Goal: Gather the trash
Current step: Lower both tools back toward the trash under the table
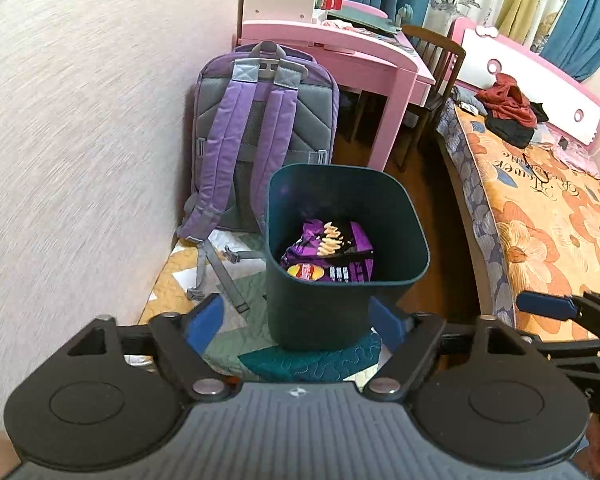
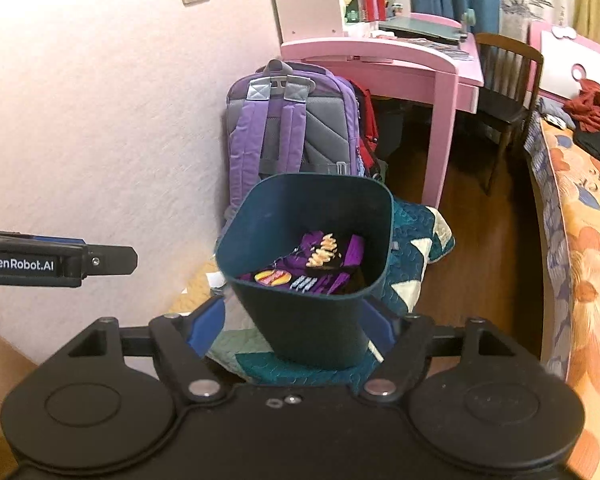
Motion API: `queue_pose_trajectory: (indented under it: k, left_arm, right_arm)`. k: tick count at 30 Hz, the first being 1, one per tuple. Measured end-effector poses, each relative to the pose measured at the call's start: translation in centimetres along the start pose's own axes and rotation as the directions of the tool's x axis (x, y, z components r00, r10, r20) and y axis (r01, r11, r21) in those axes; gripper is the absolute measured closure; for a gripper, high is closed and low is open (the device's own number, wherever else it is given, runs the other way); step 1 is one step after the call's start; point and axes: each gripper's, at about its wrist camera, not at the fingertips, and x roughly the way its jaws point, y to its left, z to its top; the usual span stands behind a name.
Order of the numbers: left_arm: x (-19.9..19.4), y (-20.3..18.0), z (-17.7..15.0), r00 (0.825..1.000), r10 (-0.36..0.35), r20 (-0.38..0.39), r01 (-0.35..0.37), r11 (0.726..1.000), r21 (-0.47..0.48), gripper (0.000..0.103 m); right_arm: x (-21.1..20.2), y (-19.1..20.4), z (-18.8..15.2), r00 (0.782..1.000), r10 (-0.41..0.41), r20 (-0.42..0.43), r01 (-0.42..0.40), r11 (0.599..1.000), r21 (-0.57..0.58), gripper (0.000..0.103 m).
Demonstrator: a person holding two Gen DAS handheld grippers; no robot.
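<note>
A dark teal trash bin stands on a patchwork quilt on the floor. Inside it lies a crumpled purple snack bag, which the right wrist view also shows as the snack bag in the bin. My left gripper is open just in front of the bin's base, and its blue pads hold nothing. My right gripper is open too, close before the bin, with nothing gripped. Each wrist view catches the other gripper at its edge: the right gripper and the left gripper.
A purple backpack leans on the wall behind the bin. Further back are a pink desk and a dark wooden chair. A bed with an orange flowered cover runs along the right, with clothes on it. Wooden floor lies between.
</note>
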Motion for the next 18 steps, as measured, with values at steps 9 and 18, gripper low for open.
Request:
queue_pose_trajectory:
  k: [9,18]
  left_arm:
    - [0.9,1.1,-5.4,0.999,0.041,-0.021,-0.041,0.999,-0.007,0.021]
    - [10.9,2.2,-14.3,0.990,0.051,-0.132,-0.074,0.983,-0.170,0.020]
  right_arm:
    - [-0.7,0.5,-6.7,0.999,0.040,-0.009,-0.040,0.999,-0.014,0.014]
    - [4.8,-2.0,-15.1,0.995,0.070,-0.068,-0.079,0.987,-0.138,0.002]
